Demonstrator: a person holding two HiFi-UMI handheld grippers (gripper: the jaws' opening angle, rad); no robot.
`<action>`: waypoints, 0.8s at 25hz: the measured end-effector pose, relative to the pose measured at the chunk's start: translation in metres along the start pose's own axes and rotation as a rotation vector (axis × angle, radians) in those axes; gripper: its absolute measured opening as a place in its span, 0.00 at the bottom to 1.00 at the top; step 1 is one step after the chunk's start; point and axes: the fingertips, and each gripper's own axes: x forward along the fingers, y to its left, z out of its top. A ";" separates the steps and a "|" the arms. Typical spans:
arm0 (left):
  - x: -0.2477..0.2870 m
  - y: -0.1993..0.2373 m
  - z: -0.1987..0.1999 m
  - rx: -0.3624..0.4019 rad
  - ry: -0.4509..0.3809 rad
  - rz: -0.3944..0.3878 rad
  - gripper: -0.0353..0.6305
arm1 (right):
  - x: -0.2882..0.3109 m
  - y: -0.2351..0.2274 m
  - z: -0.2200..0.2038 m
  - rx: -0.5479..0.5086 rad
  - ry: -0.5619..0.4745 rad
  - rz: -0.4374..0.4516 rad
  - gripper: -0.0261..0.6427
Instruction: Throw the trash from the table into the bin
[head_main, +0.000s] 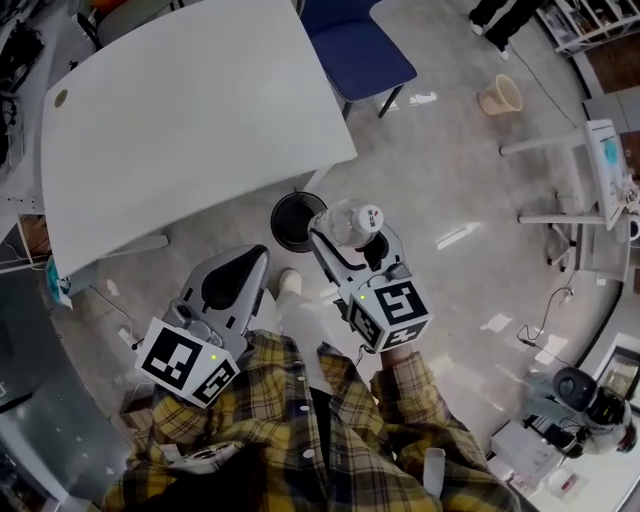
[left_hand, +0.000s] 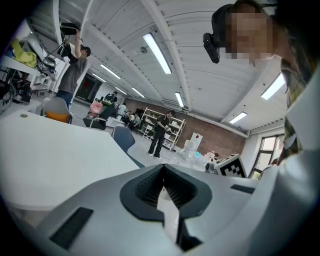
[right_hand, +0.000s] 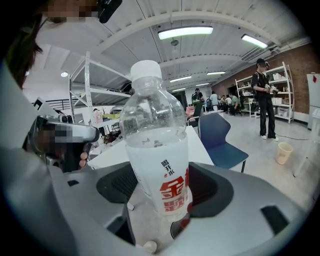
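A clear plastic bottle (head_main: 349, 220) with a white cap and a red-printed white label stands upright between the jaws of my right gripper (head_main: 350, 238), which is shut on it. In the right gripper view the bottle (right_hand: 157, 165) fills the middle and the grey jaws press its lower part. The round black bin (head_main: 288, 222) stands on the floor by the corner of the white table (head_main: 180, 110), just left of the bottle. My left gripper (head_main: 232, 282) hangs left of the bin, below the table edge. Its jaws are shut with nothing between the pads (left_hand: 150, 187).
A blue chair (head_main: 355, 45) stands at the table's far right corner. A beige bucket (head_main: 500, 95) and white frame stands (head_main: 590, 170) are on the floor to the right. People stand far off in the room (left_hand: 161, 132). My plaid sleeves fill the bottom.
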 end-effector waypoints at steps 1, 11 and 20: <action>0.003 0.004 -0.004 0.001 0.008 -0.004 0.06 | 0.003 -0.003 -0.005 0.010 -0.002 -0.007 0.49; 0.026 0.050 -0.073 0.029 0.053 -0.033 0.06 | 0.050 -0.032 -0.097 0.069 0.017 -0.074 0.49; 0.042 0.096 -0.180 0.035 0.111 -0.037 0.06 | 0.114 -0.057 -0.220 0.079 0.080 -0.079 0.49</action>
